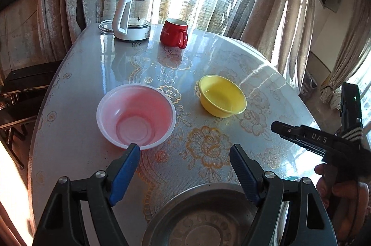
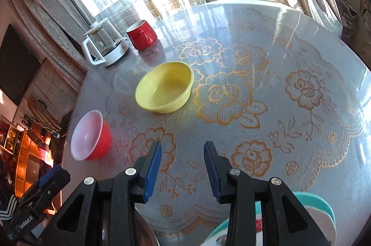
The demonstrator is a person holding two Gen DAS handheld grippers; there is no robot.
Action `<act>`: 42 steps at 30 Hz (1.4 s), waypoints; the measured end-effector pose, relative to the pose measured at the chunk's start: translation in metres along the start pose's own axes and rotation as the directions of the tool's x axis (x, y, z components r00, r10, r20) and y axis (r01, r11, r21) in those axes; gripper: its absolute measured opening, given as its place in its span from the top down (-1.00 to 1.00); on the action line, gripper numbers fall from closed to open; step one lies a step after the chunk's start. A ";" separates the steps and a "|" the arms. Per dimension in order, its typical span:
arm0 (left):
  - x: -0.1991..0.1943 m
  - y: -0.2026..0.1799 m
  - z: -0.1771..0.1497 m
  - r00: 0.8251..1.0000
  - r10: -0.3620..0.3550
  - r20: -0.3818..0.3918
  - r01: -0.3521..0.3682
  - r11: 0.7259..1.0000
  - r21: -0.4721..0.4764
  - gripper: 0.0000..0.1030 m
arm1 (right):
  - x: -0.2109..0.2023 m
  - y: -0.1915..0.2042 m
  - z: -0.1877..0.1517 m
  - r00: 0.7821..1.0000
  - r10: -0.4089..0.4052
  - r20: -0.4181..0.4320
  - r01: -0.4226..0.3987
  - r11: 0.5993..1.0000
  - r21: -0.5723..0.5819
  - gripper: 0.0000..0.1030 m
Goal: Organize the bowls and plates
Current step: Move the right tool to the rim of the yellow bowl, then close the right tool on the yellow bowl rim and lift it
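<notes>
Left wrist view: left gripper [image 1: 184, 148] spread wide, nothing between its pads, above the table [image 1: 76, 144].
Pink bowl [image 1: 136, 113]: upright near the table's left edge, its rim just past the left pad.
Yellow bowl [image 1: 222, 95]: mid-table, well apart from both tongs.
Metal plate [image 1: 197, 218]: at the near edge, under the left gripper, partly cut off.
Right gripper [image 2: 182, 156]: parted, empty, over bare patterned cloth.
Teal-rimmed dish [image 2: 324, 206]: near edge, mostly hidden behind the right gripper.
Far edge: kettle [image 1: 134, 16], red mug [image 1: 174, 33].
Open room: the table's right half.
</notes>
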State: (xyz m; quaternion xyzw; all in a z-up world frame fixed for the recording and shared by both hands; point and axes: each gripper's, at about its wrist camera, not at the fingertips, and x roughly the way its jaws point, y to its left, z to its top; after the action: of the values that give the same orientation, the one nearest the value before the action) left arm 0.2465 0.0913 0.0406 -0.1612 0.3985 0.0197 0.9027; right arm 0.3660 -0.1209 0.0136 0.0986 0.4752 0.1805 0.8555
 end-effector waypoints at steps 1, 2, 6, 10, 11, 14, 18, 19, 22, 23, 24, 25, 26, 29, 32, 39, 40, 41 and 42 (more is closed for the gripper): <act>0.003 -0.001 0.004 1.000 -0.005 -0.006 0.005 1.000 -0.001 -0.56 | 0.006 -0.002 0.007 1.000 0.002 -0.012 -0.002 1.000 0.023 0.25; 0.005 -0.001 0.007 1.000 -0.003 -0.014 0.003 1.000 -0.003 -0.56 | 0.014 -0.003 0.015 0.999 0.020 -0.028 -0.018 0.999 0.048 0.25; 0.014 -0.005 0.019 0.999 0.022 -0.027 -0.022 1.000 0.011 -0.58 | 0.048 -0.009 0.040 0.998 0.037 -0.053 -0.030 0.992 0.119 0.25; 0.025 -0.006 0.029 0.998 0.038 -0.045 -0.038 0.999 0.002 -0.58 | 0.078 -0.011 0.057 0.995 0.064 -0.074 -0.050 0.984 0.168 0.25; 0.028 -0.007 0.031 0.998 0.046 -0.048 -0.046 0.999 0.005 -0.58 | 0.084 -0.010 0.058 0.995 0.059 -0.080 -0.044 0.984 0.170 0.25; 0.035 -0.014 0.036 0.997 0.067 -0.044 -0.066 0.997 0.031 -0.58 | 0.103 -0.008 0.060 0.993 0.058 -0.106 -0.040 0.985 0.166 0.25; 0.047 -0.025 0.043 0.995 0.076 -0.057 -0.073 0.996 0.056 -0.58 | 0.119 -0.012 0.057 0.987 0.091 -0.131 -0.068 0.983 0.168 0.45; 0.050 -0.027 0.044 0.995 0.078 -0.058 -0.075 0.996 0.055 -0.58 | 0.120 -0.014 0.056 0.986 0.104 -0.132 -0.081 0.982 0.172 0.47; 0.058 -0.034 0.049 0.995 0.084 -0.053 -0.081 0.995 0.061 -0.58 | 0.116 -0.019 0.052 0.983 0.112 -0.148 -0.088 0.984 0.155 0.62; 0.061 -0.037 0.051 0.995 0.089 -0.051 -0.086 0.994 0.060 -0.58 | 0.114 -0.020 0.051 0.982 0.108 -0.153 -0.086 0.986 0.144 0.65; 0.065 -0.039 0.052 0.995 0.088 -0.054 -0.085 0.995 0.058 -0.57 | 0.112 -0.022 0.050 0.982 0.104 -0.158 -0.082 0.987 0.141 0.70; 0.069 -0.041 0.054 0.995 0.086 -0.058 -0.083 0.995 0.054 -0.57 | 0.111 -0.026 0.048 0.981 0.107 -0.163 -0.084 0.986 0.145 0.72; 0.073 -0.044 0.056 0.995 0.083 -0.062 -0.080 0.996 0.051 -0.56 | 0.109 -0.029 0.046 0.980 0.110 -0.168 -0.086 0.985 0.147 0.72; 0.088 -0.054 0.058 0.992 0.089 -0.090 -0.083 0.995 0.059 -0.53 | 0.106 -0.035 0.043 0.979 0.109 -0.171 -0.084 0.986 0.145 0.74; 0.104 -0.063 0.061 0.988 0.108 -0.106 -0.100 0.992 0.082 -0.44 | 0.104 -0.041 0.042 0.978 0.115 -0.174 -0.089 0.985 0.146 0.74; 0.136 -0.078 0.061 0.981 0.111 -0.156 -0.093 0.989 0.117 -0.26 | 0.095 -0.043 0.038 0.979 0.106 -0.174 -0.089 0.990 0.105 0.74; 0.140 -0.079 0.060 0.979 0.109 -0.172 -0.089 0.989 0.122 0.03 | 0.096 -0.041 0.038 0.979 0.103 -0.174 -0.087 0.991 0.100 0.74; 0.144 -0.080 0.059 0.975 0.110 -0.194 -0.086 0.988 0.129 0.24 | 0.096 -0.041 0.038 0.979 0.104 -0.176 -0.087 0.991 0.100 0.74; 0.148 -0.081 0.057 0.971 0.112 -0.213 -0.085 0.988 0.132 0.31 | 0.097 -0.041 0.038 0.978 0.105 -0.179 -0.088 0.991 0.102 0.74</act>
State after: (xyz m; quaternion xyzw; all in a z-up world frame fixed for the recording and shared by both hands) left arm 0.4018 0.0184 -0.0089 -0.0872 0.5039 0.0224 0.8591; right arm 0.4541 -0.1192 -0.0551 0.1446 0.5546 0.2077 0.7927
